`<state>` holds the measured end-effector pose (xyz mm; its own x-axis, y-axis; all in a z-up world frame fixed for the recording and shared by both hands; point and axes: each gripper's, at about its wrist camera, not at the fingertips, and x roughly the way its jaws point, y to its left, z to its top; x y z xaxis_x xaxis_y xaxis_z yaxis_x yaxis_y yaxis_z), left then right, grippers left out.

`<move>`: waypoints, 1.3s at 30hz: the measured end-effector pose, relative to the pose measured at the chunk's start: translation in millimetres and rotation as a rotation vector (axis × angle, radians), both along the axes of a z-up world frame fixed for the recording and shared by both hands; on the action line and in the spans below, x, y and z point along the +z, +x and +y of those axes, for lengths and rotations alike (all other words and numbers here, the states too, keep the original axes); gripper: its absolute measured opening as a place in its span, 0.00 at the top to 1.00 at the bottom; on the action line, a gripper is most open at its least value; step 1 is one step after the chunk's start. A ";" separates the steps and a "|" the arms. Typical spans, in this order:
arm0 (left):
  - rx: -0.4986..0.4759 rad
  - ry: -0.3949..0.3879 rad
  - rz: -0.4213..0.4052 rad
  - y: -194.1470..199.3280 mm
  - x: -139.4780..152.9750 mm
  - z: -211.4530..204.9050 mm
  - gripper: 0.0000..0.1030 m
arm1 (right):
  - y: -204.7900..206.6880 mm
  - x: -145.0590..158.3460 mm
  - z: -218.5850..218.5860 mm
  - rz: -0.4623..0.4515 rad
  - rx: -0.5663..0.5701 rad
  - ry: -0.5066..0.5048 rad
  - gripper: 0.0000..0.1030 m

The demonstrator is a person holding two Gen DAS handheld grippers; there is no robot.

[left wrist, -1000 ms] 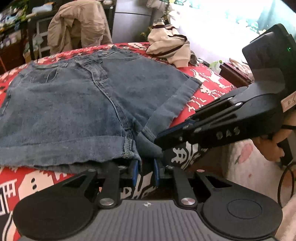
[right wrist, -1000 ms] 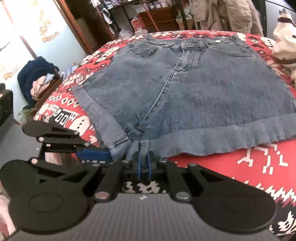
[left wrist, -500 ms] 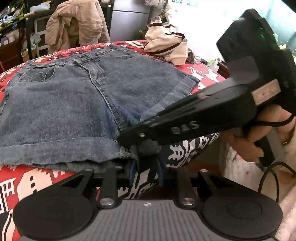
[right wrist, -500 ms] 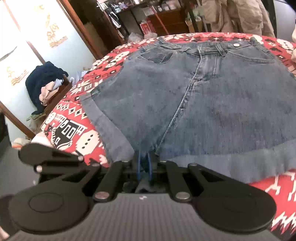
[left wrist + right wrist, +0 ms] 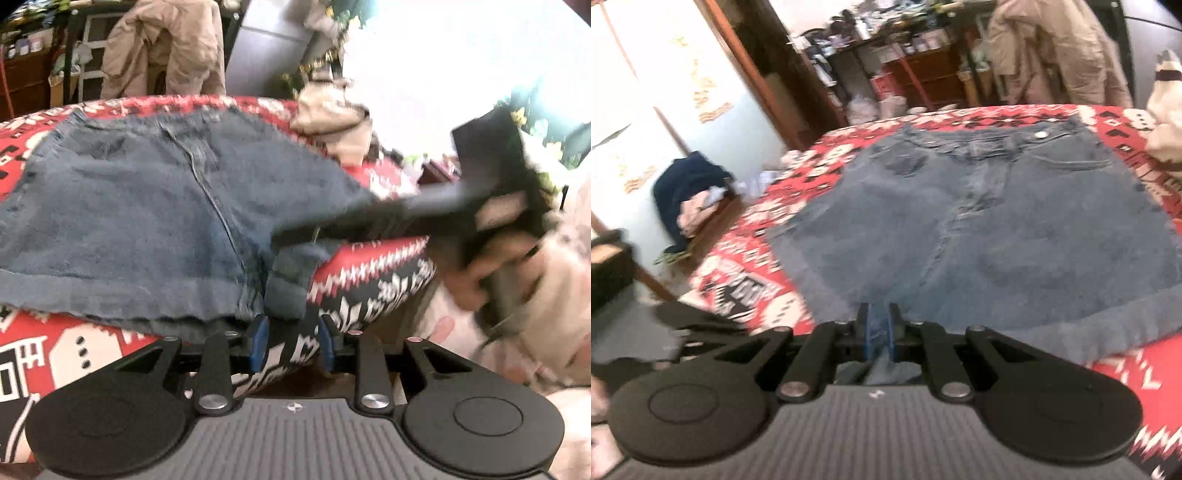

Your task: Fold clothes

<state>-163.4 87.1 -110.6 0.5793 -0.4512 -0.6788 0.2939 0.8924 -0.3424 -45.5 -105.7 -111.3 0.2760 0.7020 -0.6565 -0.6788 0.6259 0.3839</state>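
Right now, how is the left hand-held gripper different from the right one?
The left hand-held gripper has its blue pads apart, with only a denim flap between them, while the right hand-held gripper is pinched shut on the blue denim shorts. The left one sits low at the edge of the red patterned blanket; the right one lifts the hem. Both are black with blue pads.

Daylight floods in from a window at my upper right and blows out to white glare. Both views smear with motion blur; my right gripper is a dark streak. Fisheye bends the edges, and the denim shorts look soft.
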 end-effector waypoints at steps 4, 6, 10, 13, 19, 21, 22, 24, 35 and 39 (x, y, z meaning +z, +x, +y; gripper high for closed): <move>0.060 -0.045 -0.052 7.5 13.7 13.6 0.73 | -7.2 -31.2 0.5 0.005 -0.016 -0.092 0.91; 0.093 -0.046 -0.038 24.8 4.3 16.0 0.74 | -15.6 -33.1 -3.8 -0.001 -0.026 -0.084 0.91; 0.142 -0.079 0.036 60.3 -26.8 17.6 0.91 | -24.2 -34.6 -11.8 0.011 -0.035 -0.079 0.91; 0.144 -0.109 0.098 70.7 -44.4 14.5 0.91 | -28.1 -35.2 -16.0 0.021 -0.038 -0.078 0.92; 0.167 -0.095 0.089 59.1 -40.7 14.0 0.91 | -25.8 -23.3 -31.6 0.074 -0.046 -0.050 0.90; 0.178 -0.077 0.066 59.7 -34.7 17.7 0.91 | -25.3 -11.0 -38.7 0.051 -0.043 -0.024 0.90; 0.184 -0.068 0.054 60.0 -31.7 19.5 0.91 | -22.7 -3.6 -41.5 0.018 -0.050 -0.025 0.90; 0.196 -0.050 0.032 60.7 -25.8 23.2 0.89 | -13.3 5.9 -47.1 -0.049 -0.090 -0.056 0.90; 0.386 0.120 -0.054 108.1 -26.4 70.9 0.84 | 83.2 -17.7 -112.7 -0.209 -0.442 -0.181 0.88; 0.408 0.153 -0.037 123.6 -34.5 81.7 0.84 | 98.4 -27.2 -109.3 -0.221 -0.445 -0.171 0.88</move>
<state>-39.8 168.8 -145.1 0.7143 -0.0759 -0.6957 -0.0841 0.9776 -0.1930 52.9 -215.0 -138.5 0.6685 0.3729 -0.6435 -0.3860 0.9135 0.1284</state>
